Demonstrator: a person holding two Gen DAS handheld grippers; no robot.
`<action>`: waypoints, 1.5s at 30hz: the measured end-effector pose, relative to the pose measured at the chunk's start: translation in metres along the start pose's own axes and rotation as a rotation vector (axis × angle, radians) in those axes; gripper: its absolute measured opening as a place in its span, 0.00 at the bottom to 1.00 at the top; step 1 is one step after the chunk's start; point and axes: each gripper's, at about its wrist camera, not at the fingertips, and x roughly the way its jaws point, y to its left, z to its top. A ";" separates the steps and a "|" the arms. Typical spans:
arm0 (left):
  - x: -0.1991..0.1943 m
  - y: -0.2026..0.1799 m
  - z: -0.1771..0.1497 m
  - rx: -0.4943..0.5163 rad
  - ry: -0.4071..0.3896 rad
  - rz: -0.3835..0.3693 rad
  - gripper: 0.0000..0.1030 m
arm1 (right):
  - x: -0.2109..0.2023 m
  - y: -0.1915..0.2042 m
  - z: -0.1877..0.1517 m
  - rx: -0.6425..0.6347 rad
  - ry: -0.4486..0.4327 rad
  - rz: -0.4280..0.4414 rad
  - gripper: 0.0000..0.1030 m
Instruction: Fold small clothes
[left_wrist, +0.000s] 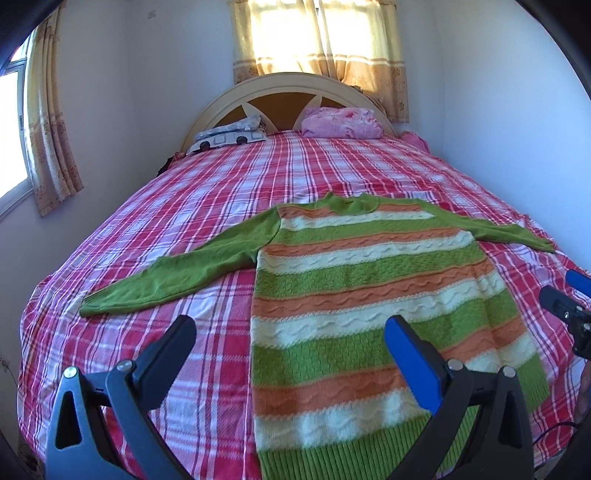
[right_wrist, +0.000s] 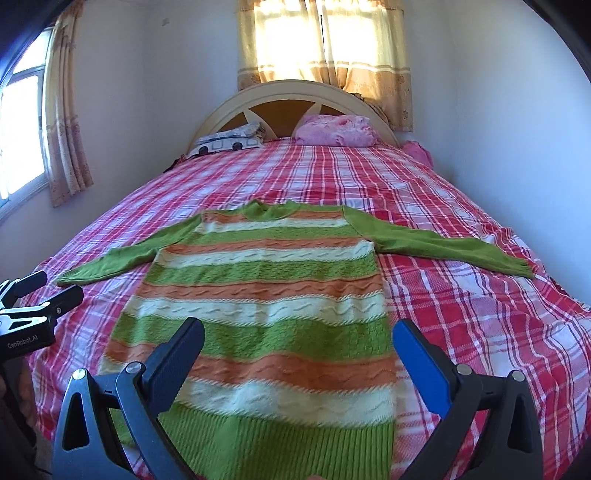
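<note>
A knitted sweater (left_wrist: 362, 295) with green, orange and white stripes and plain green sleeves lies flat on the bed, neck away from me, both sleeves spread out. It also shows in the right wrist view (right_wrist: 266, 295). My left gripper (left_wrist: 290, 328) is open and empty, hovering above the sweater's lower left edge. My right gripper (right_wrist: 299, 332) is open and empty above the sweater's lower right part; it also shows at the right edge of the left wrist view (left_wrist: 569, 299). The left gripper shows at the left edge of the right wrist view (right_wrist: 55, 291).
The bed has a red and white plaid sheet (left_wrist: 221, 192). A patterned pillow (left_wrist: 229, 138) and a pink blanket bundle (left_wrist: 341, 123) lie by the curved headboard (left_wrist: 288, 85). Walls stand close on both sides, with curtained windows behind and at the left.
</note>
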 end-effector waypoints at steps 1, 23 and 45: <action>0.005 0.000 0.003 0.003 0.001 0.001 1.00 | 0.006 -0.003 0.002 0.001 0.005 0.000 0.99; 0.106 -0.037 0.051 0.051 0.043 0.000 1.00 | 0.098 -0.111 0.046 0.111 0.099 -0.119 0.99; 0.203 -0.045 0.072 -0.018 0.053 0.050 1.00 | 0.123 -0.381 0.037 0.632 0.125 -0.339 0.99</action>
